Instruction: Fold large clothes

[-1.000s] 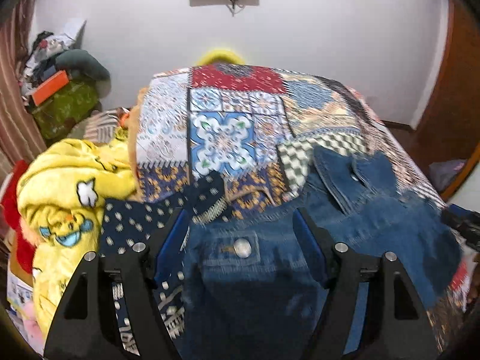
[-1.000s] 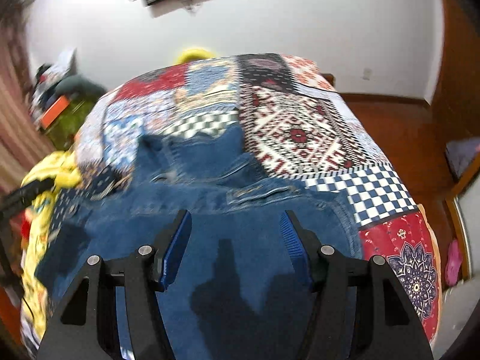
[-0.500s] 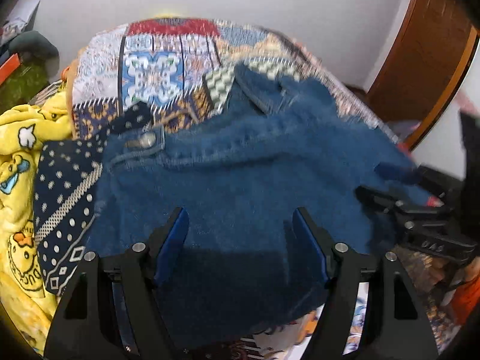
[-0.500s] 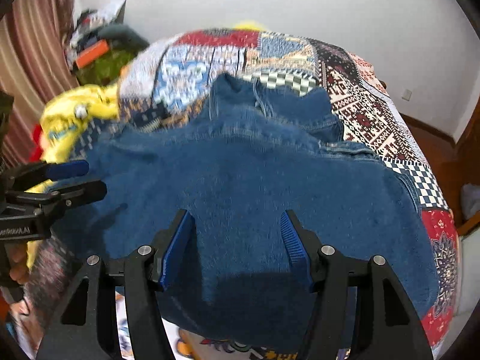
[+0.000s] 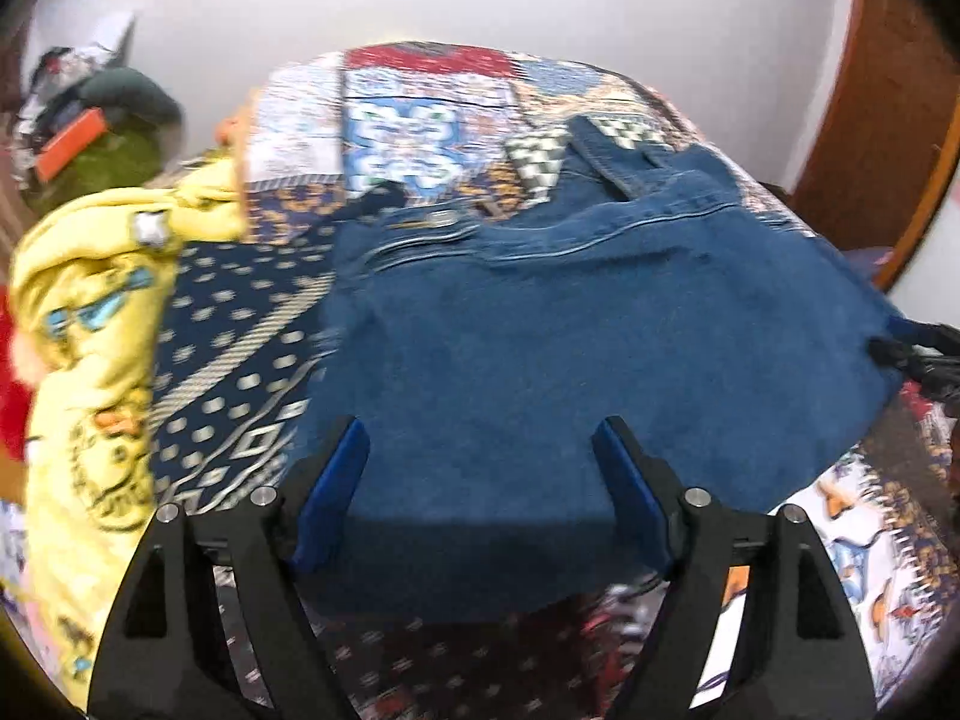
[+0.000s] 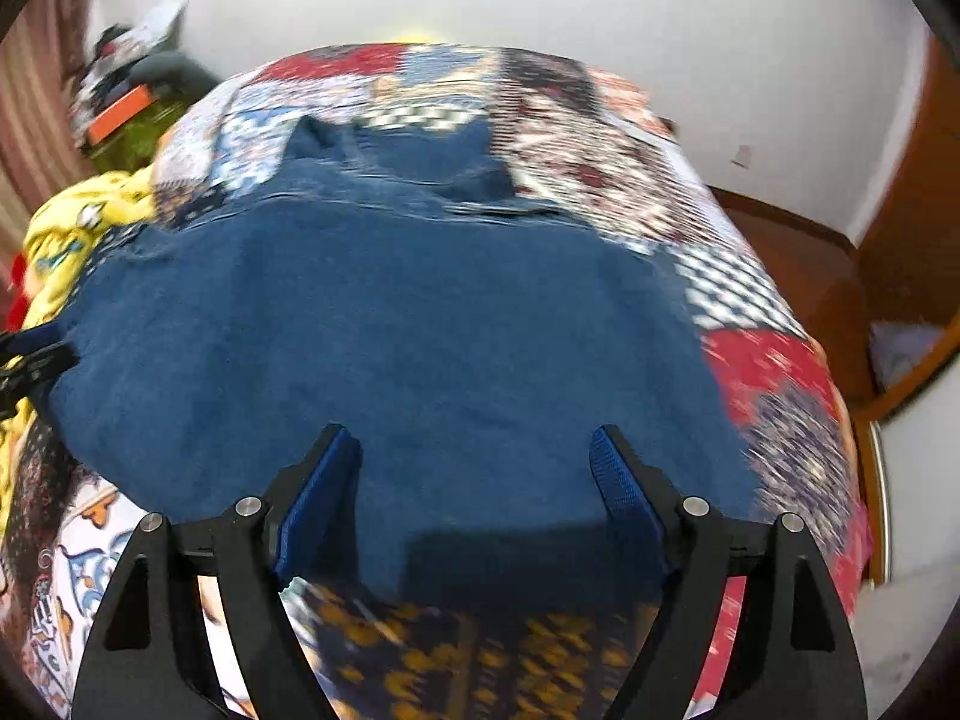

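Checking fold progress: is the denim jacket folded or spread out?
Spread: denim jacket lies broad across the patchwork bedspread, collar at the far end.

Place: home bedroom | Signs: patchwork bedspread (image 5: 420, 120) over a bed, clothes heap (image 5: 90, 114) in corner, wooden door (image 5: 888, 108), white wall (image 6: 600, 0)

A dark blue denim garment (image 5: 588, 324) is filling the middle of both views, paler stitching showing along its seams. Beneath it, a patchwork bedspread (image 6: 606, 138) is showing red, blue-and-white tile and black-and-white checked squares. At the left of the frame, a yellow cartoon-print blanket (image 5: 90, 312) is lying beside a navy cloth (image 5: 240, 330) with pale dots. Blue pads are lining the black fingers (image 5: 330, 480).
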Demonstrator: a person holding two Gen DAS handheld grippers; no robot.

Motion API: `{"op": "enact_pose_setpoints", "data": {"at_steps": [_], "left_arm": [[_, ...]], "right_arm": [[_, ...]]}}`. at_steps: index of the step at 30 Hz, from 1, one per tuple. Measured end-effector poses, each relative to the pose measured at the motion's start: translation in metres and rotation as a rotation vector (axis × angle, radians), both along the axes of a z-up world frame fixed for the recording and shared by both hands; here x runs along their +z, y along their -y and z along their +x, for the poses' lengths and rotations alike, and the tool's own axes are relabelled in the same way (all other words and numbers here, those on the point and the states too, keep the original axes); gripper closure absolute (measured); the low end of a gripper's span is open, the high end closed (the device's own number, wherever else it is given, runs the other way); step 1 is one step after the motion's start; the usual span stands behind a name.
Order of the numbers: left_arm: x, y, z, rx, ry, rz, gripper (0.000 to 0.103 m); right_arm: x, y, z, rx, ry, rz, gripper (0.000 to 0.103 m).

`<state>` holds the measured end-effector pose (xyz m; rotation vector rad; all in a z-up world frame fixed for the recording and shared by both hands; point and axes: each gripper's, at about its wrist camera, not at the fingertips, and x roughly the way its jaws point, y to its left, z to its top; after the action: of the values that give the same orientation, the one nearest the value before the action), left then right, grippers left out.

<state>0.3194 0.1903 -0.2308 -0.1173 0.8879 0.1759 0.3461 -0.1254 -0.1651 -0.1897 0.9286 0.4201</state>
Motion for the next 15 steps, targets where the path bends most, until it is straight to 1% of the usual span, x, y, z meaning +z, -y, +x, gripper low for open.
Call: {"op": "enact_pose_setpoints", "data": {"at_steps": [3, 4, 6, 7, 8, 10, 13, 15], "left_arm": [[-0.004, -0.013, -0.016, 0.062, 0.001, -0.014, 0.023], [-0.005, -0.017, -0.019, 0.076, 0.000, -0.022, 0.020], [-0.008, -0.029, -0.029, 0.122, 0.007, -0.072, 0.015], [-0.008, -0.035, -0.033, 0.143, 0.010, -0.101, 0.013], [-0.008, -0.038, -0.037, 0.160, 0.010, -0.125, 0.013], [-0.008, -0.044, -0.045, 0.198, 0.012, -0.161, 0.013], [-0.008, -0.050, -0.058, 0.250, 0.012, -0.162, 0.013], [-0.008, -0.054, -0.064, 0.287, -0.004, -0.145, 0.013]], "right_arm": [[0.004, 0.022, -0.005, -0.028, -0.014, 0.028, 0.024], [0.005, 0.027, -0.008, -0.023, -0.020, 0.041, 0.024], [0.009, 0.032, -0.014, -0.029, -0.014, 0.020, 0.024], [0.010, 0.034, -0.018, -0.049, 0.000, -0.017, 0.024], [0.009, 0.036, -0.019, -0.060, 0.004, -0.039, 0.024], [0.008, 0.041, -0.022, -0.068, -0.008, -0.037, 0.024], [0.005, 0.051, -0.025, -0.099, -0.037, -0.029, 0.024], [0.006, 0.056, -0.028, -0.111, -0.041, -0.028, 0.024]]}}
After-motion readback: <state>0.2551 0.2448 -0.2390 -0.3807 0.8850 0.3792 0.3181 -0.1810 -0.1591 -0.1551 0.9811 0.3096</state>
